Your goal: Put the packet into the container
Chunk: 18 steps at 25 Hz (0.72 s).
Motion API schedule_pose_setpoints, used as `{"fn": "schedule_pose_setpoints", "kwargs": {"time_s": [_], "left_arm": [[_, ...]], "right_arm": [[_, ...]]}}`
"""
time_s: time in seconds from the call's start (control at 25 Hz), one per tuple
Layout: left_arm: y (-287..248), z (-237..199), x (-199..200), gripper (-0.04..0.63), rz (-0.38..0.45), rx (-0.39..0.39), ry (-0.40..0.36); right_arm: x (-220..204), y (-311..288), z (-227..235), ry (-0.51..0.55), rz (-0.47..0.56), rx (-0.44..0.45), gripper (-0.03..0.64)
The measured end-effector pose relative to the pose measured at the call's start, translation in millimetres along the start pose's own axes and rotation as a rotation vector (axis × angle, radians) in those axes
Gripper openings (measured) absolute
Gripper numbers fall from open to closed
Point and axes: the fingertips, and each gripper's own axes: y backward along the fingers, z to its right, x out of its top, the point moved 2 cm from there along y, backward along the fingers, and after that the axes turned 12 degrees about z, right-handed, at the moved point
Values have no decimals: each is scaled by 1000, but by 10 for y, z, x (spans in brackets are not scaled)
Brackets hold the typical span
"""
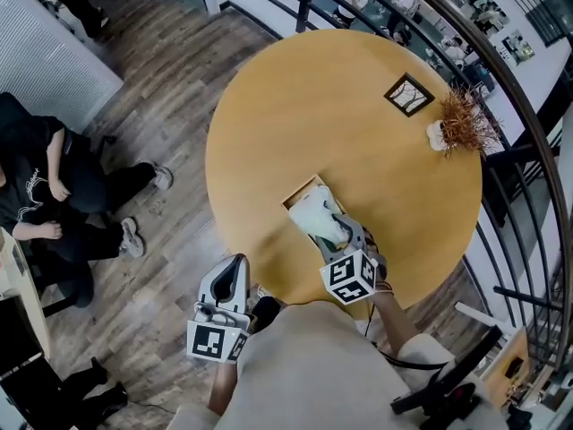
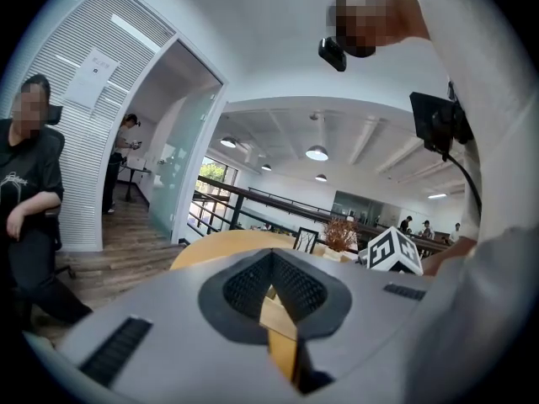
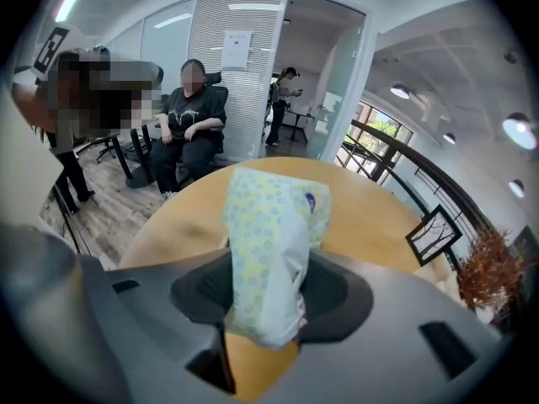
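The right claw [image 1: 346,233] is clamped on the flowered packet [image 1: 317,217], just above the box [image 1: 301,194] on a round wooden table [image 1: 340,115]. The left claw [image 1: 235,267], jaws together, hangs at the table's edge over plank floor [image 1: 170,106]; a curved railing [image 1: 506,92] rings the far side.

Left gripper [image 2: 271,257]: I see its jaws tip to tip, with nothing between them. Ahead of it: a round wooden table [image 2: 221,244], carrying a small framed picture [image 2: 305,241] and a dried plant [image 2: 341,234] at its far side. Beyond: a dark railing [image 2: 253,199]. Far to its left: a seated person [image 2: 29,183] in black.
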Motion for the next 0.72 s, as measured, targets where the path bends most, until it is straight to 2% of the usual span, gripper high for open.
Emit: {"fn": "schedule_pose_setpoints", "kwargs": {"time_s": [0.48,0.72], "left_arm": [[53,-38,-26,5,5,26,8],[87,-68,-33,5,6,48,13]], "right_arm": [[-229,-343,-17,-27,-98,32,202],[-259,-449,-16,-12,-108,36,202]]}}
